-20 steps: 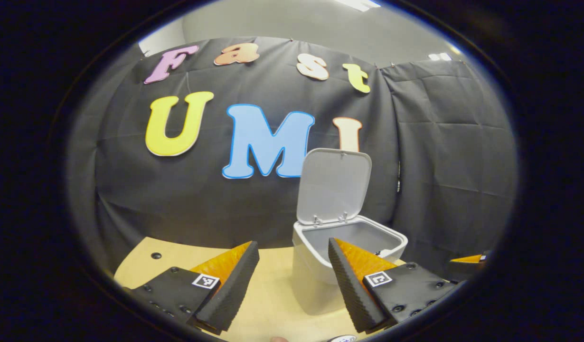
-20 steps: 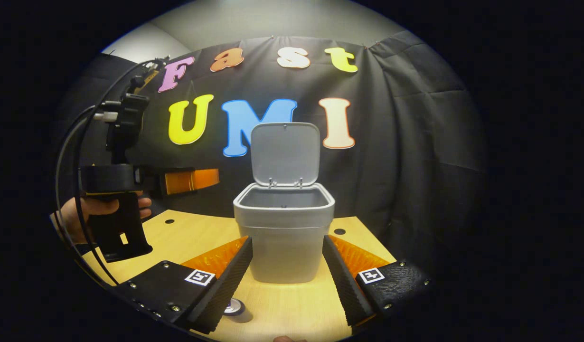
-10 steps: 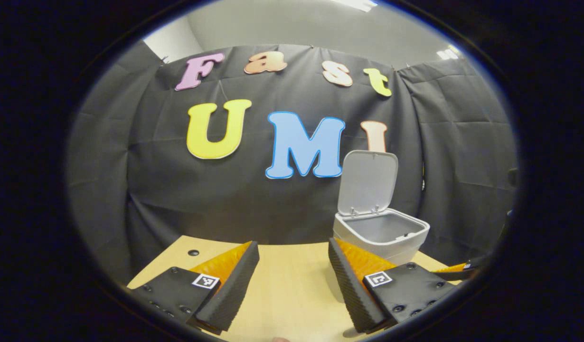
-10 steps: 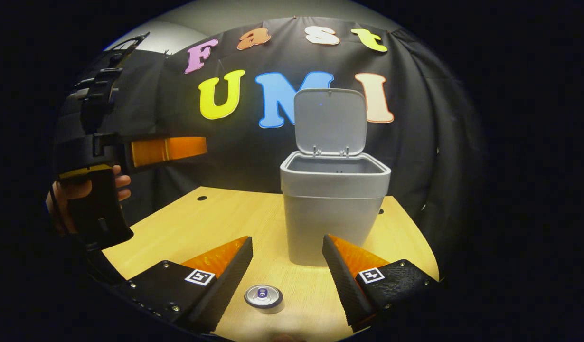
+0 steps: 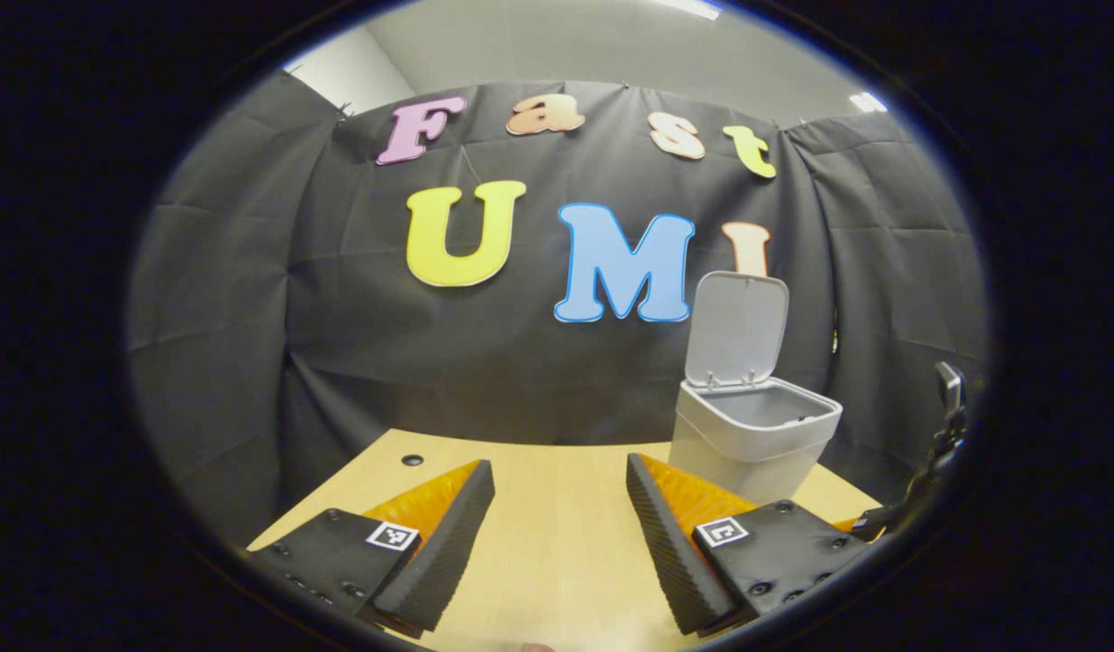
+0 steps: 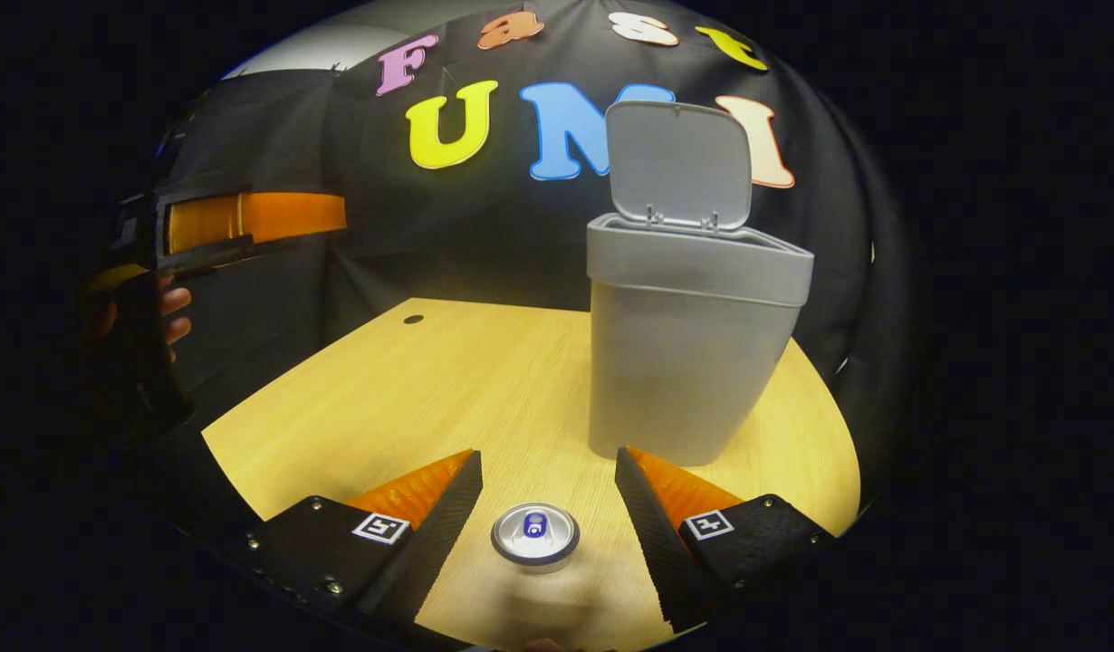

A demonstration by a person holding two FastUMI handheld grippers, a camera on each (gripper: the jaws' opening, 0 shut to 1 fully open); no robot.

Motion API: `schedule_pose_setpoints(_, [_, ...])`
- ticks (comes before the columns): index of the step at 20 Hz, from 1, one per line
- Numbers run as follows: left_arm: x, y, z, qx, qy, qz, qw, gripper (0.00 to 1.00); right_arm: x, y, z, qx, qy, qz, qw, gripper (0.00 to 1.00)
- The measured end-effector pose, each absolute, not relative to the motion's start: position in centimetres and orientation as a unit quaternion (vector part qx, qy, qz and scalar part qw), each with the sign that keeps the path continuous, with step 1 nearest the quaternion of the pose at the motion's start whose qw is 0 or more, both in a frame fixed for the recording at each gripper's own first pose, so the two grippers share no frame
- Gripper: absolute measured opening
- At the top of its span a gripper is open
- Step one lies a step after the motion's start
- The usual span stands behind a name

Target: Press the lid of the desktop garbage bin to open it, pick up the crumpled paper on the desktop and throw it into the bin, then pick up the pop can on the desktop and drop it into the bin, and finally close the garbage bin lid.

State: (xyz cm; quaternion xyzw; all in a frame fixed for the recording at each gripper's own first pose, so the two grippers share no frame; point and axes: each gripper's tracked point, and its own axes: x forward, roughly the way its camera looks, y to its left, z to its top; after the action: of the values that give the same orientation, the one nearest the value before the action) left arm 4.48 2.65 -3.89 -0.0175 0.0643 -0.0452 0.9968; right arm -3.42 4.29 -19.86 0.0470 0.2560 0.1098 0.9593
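The grey garbage bin stands on the wooden desktop with its lid tipped up and back. A pop can stands upright in front of it, seen from above. My right gripper is open, its fingers to either side of the can's top and apart from it. In the left gripper view the bin stands at the right with its lid up, and my left gripper hangs open over bare desktop with nothing between its fingers. That left gripper also appears at the left of the right gripper view, held by a hand.
Black cloth walls close the booth behind and beside the desktop. A small round hole sits near the desktop's far left edge. Part of the right gripper's rig shows at the right edge of the left gripper view.
My right gripper has dropped and tilted down, bringing the can up between its fingers. My left gripper has drawn back and leftward from the bin, which now looks smaller and farther right.
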Motion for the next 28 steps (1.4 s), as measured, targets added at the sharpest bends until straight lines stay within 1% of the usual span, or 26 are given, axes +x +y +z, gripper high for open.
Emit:
schedule_pose_setpoints(6, [2.3, 4.5, -4.5, -0.005, 0.062, -0.021, 0.998, 0.96, -3.8, 5.7, -23.5, 0.056, 0.315, 0.127, 0.939, 0.95])
schedule_pose_setpoints(11, [1.7, 5.1, -5.0, -0.007, 0.07, -0.014, 0.997, 0.96, -4.5, 5.7, -26.1, 0.053, 0.356, 0.118, 0.925, 0.95])
schedule_pose_setpoints(15, [1.5, 4.9, -5.6, -0.006, 0.078, -0.017, 0.997, 0.96, -4.3, 5.7, -27.6, 0.051, 0.373, 0.118, 0.919, 0.95])
schedule_pose_setpoints(17, [1.4, 4.8, -5.6, -0.005, 0.079, -0.018, 0.997, 0.96, -4.3, 5.8, -27.8, 0.052, 0.377, 0.117, 0.917, 0.95])
schedule_pose_setpoints(19, [1.4, 4.8, -5.4, -0.003, 0.077, -0.018, 0.997, 0.96, -4.5, 5.8, -27.8, 0.049, 0.376, 0.119, 0.917, 0.86])
schedule_pose_setpoints(28, [1.6, 4.8, -5.8, -0.006, 0.082, -0.015, 0.997, 0.96, -4.7, 5.6, -26.0, 0.047, 0.357, 0.134, 0.923, 0.86])
